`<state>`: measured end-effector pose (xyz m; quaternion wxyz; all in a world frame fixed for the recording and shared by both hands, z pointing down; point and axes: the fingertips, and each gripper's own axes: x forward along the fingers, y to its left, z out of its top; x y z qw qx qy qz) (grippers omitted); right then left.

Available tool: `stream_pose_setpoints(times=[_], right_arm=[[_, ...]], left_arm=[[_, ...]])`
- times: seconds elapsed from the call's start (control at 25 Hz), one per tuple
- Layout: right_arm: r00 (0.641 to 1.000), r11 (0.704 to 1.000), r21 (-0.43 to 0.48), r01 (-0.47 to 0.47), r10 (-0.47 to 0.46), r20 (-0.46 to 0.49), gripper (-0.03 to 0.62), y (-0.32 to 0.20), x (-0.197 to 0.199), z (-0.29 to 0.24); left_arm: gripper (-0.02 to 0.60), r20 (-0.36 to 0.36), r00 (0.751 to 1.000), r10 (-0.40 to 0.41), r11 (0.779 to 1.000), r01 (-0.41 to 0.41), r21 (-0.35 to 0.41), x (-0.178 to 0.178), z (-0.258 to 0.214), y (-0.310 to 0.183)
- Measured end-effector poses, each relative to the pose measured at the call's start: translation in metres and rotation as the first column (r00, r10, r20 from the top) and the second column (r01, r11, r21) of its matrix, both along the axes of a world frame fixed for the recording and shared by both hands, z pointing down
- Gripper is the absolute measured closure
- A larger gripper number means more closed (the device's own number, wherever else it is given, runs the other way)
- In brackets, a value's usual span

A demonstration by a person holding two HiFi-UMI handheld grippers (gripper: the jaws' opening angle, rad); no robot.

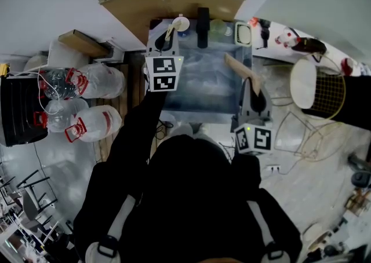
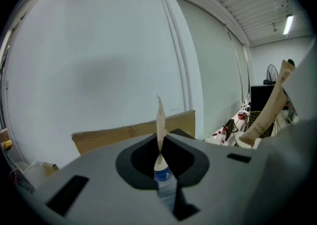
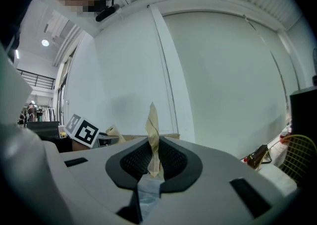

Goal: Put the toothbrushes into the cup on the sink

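Here we hold a tool in each hand over the sink (image 1: 197, 91), and neither tool is empty. The left gripper (image 1: 163, 40) reaches toward the basin's back left corner. Its jaws are pressed together on the left toothbrush (image 1: 170, 31), which is still in its tan paper wrapper. In the left gripper view that wrapper (image 2: 161, 120) stands thin and edge-on from between the closed dark pads (image 2: 143, 162), with a blue patch low in the gap.

From the head view, the far end of the left toothbrush reaches the white cup (image 1: 181, 23). The cup sits on the sink's back ledge, just left of the black faucet (image 1: 203, 26). We cannot tell whether the tip is inside the rim or only above it.

The right gripper (image 1: 248, 84) hangs over the basin's right side, well apart from the cup. Its jaws are likewise clamped on the right toothbrush (image 1: 239, 66), also paper-wrapped, which slants up and to the left above the basin. In the right gripper view this wrapper (image 3: 152, 132) rises crumpled from between the ribbed pads. The left gripper's marker cube (image 3: 82, 131) shows low on the left there.

A sheet of cardboard (image 1: 174, 2) leans behind the sink, and clear water jugs (image 1: 95, 79) are on the floor to the left
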<state>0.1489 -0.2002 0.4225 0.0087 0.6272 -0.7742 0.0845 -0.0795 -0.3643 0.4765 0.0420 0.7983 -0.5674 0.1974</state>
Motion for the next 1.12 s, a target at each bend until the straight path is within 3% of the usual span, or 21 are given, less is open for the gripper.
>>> stream_pose_setpoints(times=[1.12], right_arm=[[0.999, 0.999, -0.037, -0.037, 0.036, -0.031, 0.554, -0.006, 0.011, 0.01]], left_arm=[[0.563, 0.11, 0.993, 0.051, 0.983, -0.03, -0.181, 0.011, 0.099, -0.053]])
